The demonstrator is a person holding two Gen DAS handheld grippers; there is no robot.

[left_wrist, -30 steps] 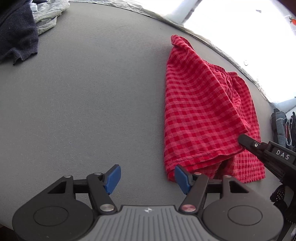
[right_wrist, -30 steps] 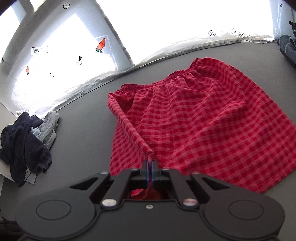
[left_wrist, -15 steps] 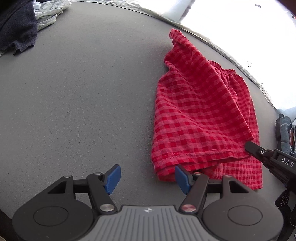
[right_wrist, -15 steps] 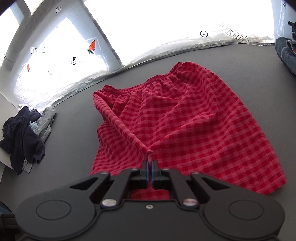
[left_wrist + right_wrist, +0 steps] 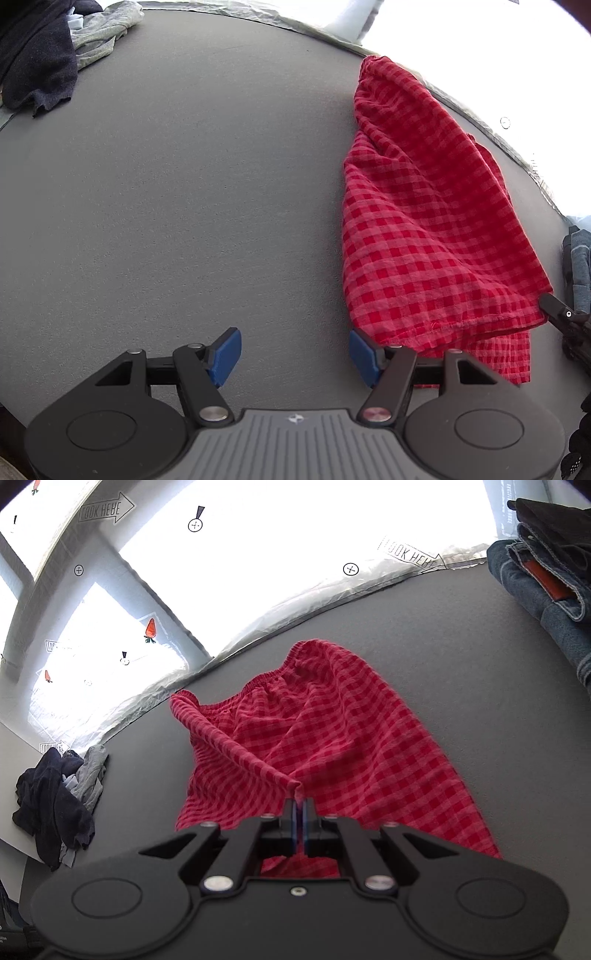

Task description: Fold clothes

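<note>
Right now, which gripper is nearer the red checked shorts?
Right. The right gripper is shut on a pinched fold of the red checked shorts, lifting it. The left gripper is open over the grey table, beside the shorts' hem, gripping nothing.

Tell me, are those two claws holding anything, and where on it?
The right gripper pinches the red checked shorts at a hem corner. The left gripper is open, holding nothing.

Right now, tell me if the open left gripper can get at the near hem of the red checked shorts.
Probably yes: the left gripper has open, empty jaws, and the red checked shorts have their hem lying just beside it, with nothing between.
</note>
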